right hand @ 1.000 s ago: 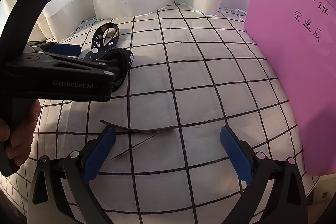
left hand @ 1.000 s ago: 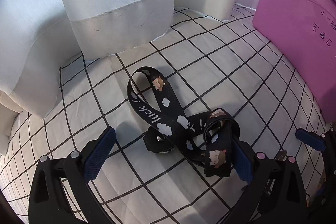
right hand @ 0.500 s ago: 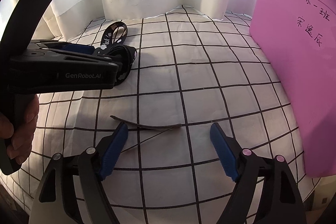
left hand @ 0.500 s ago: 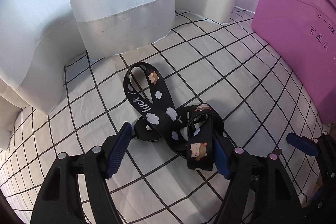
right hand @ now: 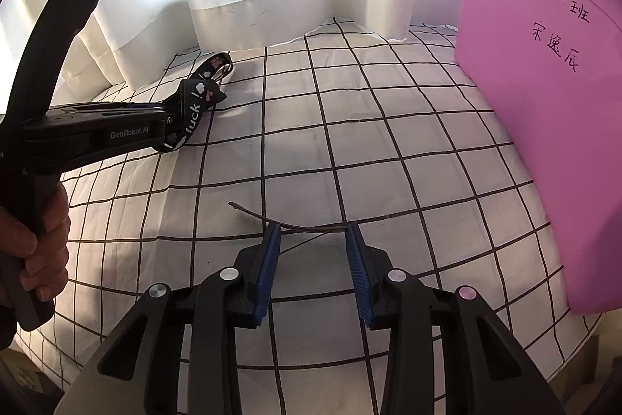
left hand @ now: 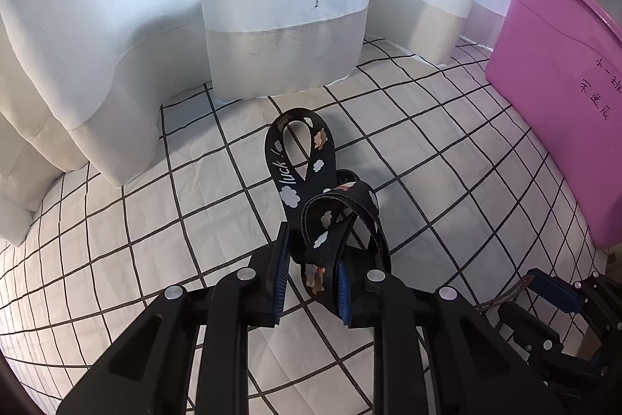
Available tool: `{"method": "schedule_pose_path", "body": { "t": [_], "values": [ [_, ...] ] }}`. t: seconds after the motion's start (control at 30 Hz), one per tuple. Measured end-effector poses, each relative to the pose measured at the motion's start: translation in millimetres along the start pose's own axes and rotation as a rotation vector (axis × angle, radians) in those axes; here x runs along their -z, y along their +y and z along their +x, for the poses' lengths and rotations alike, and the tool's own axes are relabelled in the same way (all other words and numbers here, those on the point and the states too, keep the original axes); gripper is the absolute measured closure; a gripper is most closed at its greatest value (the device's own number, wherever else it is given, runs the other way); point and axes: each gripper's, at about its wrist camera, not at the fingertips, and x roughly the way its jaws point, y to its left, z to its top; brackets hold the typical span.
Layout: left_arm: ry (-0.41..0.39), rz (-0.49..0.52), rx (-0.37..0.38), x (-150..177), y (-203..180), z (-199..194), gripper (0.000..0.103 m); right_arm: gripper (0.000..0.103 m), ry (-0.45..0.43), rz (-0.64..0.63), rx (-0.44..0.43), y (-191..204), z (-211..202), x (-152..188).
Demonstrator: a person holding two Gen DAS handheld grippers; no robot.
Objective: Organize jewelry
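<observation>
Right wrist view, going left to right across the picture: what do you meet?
Hand → left gripper → strap → thin cord → pink bin.

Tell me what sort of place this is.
Probably a home room, by a window. A white grid-patterned cloth covers the surface, white curtains hang down onto it with light behind, and a pink plastic bin with handwritten Chinese characters stands on it.

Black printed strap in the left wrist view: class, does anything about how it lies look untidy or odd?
Yes. The black printed strap lies in twisted, overlapping loops on the white checked cloth, not flat, one loop between the left gripper fingers.
</observation>
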Motion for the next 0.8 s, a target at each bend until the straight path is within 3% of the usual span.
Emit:
{"method": "schedule_pose_path", "body": {
  "t": [0.03, 0.07, 0.1, 0.37, 0.43, 0.47, 0.5, 0.67, 0.77, 0.8],
  "values": [
    [-0.003, -0.003, 0.007, 1, 1, -3, 0.083, 0.071, -0.005, 0.003, 0.000, -1, -2, 0],
    [-0.006, -0.006, 0.013, 2, 1, -6, 0.083, 0.083, -0.010, 0.004, -0.003, -1, -4, -1],
    [-0.010, -0.010, 0.015, 3, 2, -9, 0.083, 0.103, -0.004, 0.002, -0.004, -1, -5, -1],
    [-0.008, -0.015, 0.013, 6, 8, -18, 0.083, 0.102, 0.032, 0.010, -0.041, 1, -5, 0],
    [-0.009, -0.014, 0.015, 6, 8, -17, 0.083, 0.087, 0.015, 0.003, -0.035, 2, -6, 1],
    [-0.009, -0.013, 0.016, 6, 9, -17, 0.083, 0.066, 0.004, -0.023, -0.032, 4, -7, 1],
    [-0.006, -0.013, 0.018, 6, 9, -15, 0.083, 0.057, -0.006, -0.057, -0.030, 8, -7, 2],
    [0.010, -0.013, 0.012, 6, 10, -7, 0.083, 0.043, -0.027, -0.333, 0.023, 28, -4, 8],
    [0.012, -0.018, 0.014, 7, 12, -7, 0.083, 0.040, -0.032, -0.494, 0.031, 38, 2, 10],
    [0.014, -0.019, 0.013, 7, 12, -7, 0.083, 0.034, -0.052, -0.529, 0.021, 39, 2, 9]
  ]
}}
